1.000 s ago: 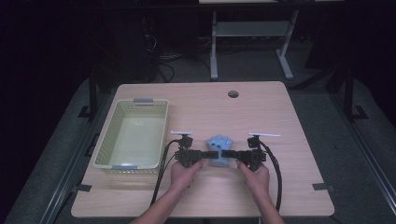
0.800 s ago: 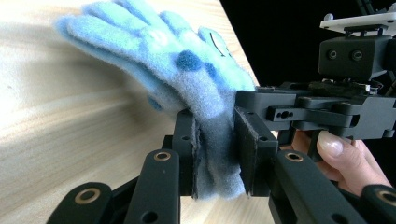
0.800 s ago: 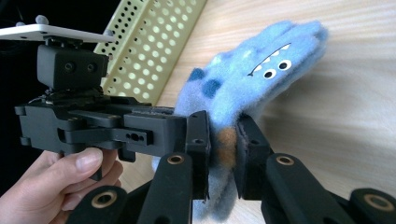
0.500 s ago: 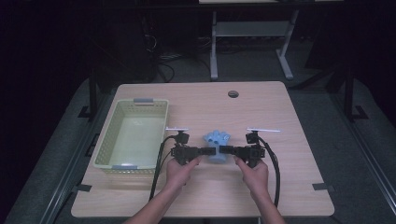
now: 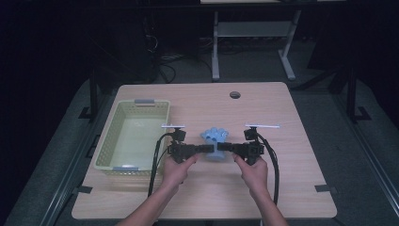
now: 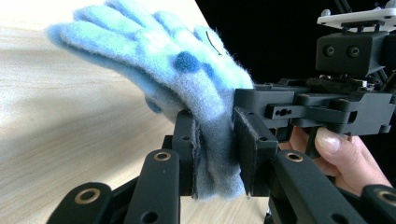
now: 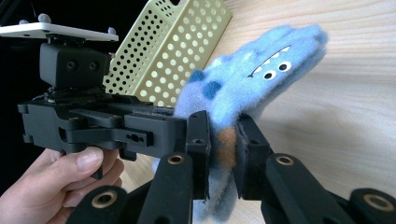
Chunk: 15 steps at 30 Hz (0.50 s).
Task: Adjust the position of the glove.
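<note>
Left gripper [image 6: 217, 154]: jaws clamped nearly shut on the cuff end of a blue fleece glove [image 6: 187, 79], fabric bunched and squeezed flat between the two black pads. Right gripper [image 7: 222, 154]: jaws likewise pinched close on the same glove's cuff, a patch of orange-brown fabric caught between the pads. Both grips meeting at the glove from opposite sides, jaw tips almost nose to nose in the high view, left gripper [image 5: 200, 149] at 9 o'clock of the glove [image 5: 214, 136], right gripper [image 5: 226, 148] at 3 o'clock.

Glove fingers fanned out toward 12 o'clock in the high view, away from the person. Dark blue spots on the fleece; in the right gripper view a small printed monster face with eyes and white teeth near the fingertips. Glove apparently lifted off the wood rather than lying flat, though contact with the surface hard to judge.

Left hand [image 5: 176, 169] and right hand [image 5: 251, 172] wrapped around the gripper bodies, forearms entering from 6 o'clock. Black cables trailing back from each gripper toward the table's near edge.

Farther out: pale green perforated basket [image 5: 106, 146] at 9 o'clock of the left gripper, near it but apart. Wooden table [image 5: 291, 188] underneath everything, a round cable hole [image 5: 235, 94] toward 12 o'clock.
</note>
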{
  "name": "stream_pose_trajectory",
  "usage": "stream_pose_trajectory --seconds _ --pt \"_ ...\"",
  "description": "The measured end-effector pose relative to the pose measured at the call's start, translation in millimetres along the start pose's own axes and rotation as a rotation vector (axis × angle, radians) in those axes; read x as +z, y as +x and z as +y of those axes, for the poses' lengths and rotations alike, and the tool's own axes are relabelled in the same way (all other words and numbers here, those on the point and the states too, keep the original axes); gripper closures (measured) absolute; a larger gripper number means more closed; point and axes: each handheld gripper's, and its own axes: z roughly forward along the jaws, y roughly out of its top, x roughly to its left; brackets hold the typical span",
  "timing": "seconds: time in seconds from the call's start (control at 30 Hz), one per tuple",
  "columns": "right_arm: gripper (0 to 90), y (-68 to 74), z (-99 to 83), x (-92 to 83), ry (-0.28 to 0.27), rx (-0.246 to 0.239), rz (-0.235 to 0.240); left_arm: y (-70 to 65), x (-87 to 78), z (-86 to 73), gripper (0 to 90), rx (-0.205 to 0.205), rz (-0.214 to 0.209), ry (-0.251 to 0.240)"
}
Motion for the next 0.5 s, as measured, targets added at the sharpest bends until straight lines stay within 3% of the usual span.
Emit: stream_pose_trajectory --seconds 0.5 --pt "78.4 11.0 9.0 1.7 -0.013 -0.010 0.022 -4.9 -11.6 9.1 70.5 0.010 0.001 -0.010"
